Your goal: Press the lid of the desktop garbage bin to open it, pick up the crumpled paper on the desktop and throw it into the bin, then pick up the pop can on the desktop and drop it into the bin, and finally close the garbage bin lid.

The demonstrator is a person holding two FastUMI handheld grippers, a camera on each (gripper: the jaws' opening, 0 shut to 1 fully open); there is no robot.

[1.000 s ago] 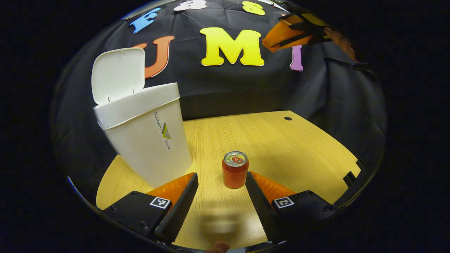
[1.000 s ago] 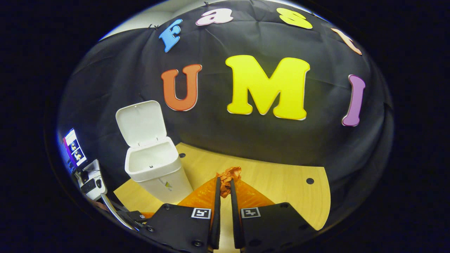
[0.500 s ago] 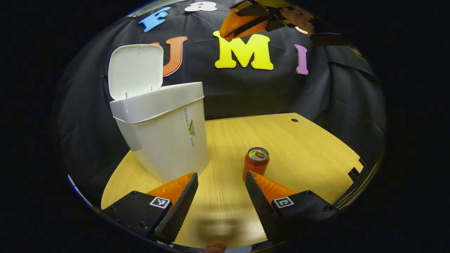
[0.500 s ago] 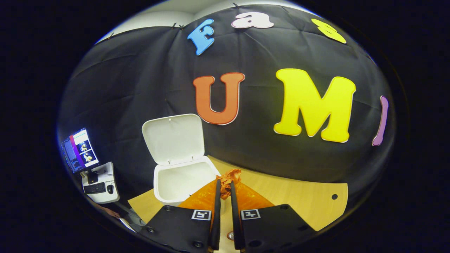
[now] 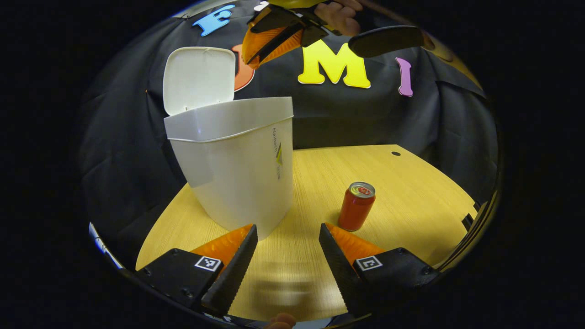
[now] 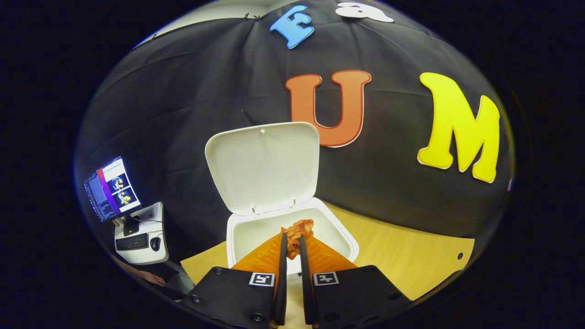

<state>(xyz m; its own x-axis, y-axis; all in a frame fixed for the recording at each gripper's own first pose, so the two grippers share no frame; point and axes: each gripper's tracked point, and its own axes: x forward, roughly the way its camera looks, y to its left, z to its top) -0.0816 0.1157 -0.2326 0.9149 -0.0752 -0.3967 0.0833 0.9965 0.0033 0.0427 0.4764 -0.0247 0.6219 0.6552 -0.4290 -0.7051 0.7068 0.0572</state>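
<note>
The white garbage bin point(image 5: 237, 169) stands on the wooden table with its lid point(image 5: 197, 78) flipped up. In the right gripper view my right gripper point(image 6: 292, 242) is shut on the crumpled orange paper point(image 6: 297, 230), held directly over the bin's open mouth point(image 6: 256, 233) in front of the raised lid point(image 6: 263, 167). The left gripper view shows that right gripper point(image 5: 263, 41), and the hand holding it, high above the bin. A red pop can point(image 5: 356, 206) stands upright right of the bin. My left gripper point(image 5: 288, 237) hovers open low over the table, between bin and can.
The wooden table point(image 5: 411, 183) stretches to the right of the can, with a small hole point(image 5: 396, 153) near its back edge. Beyond the booth at the left stand a monitor point(image 6: 109, 189) and a small desk with a keyboard point(image 6: 132, 241).
My right gripper has carried the paper left, from beside the bin to over its mouth. My left gripper has swung left, so bin and can slid rightwards in its view.
</note>
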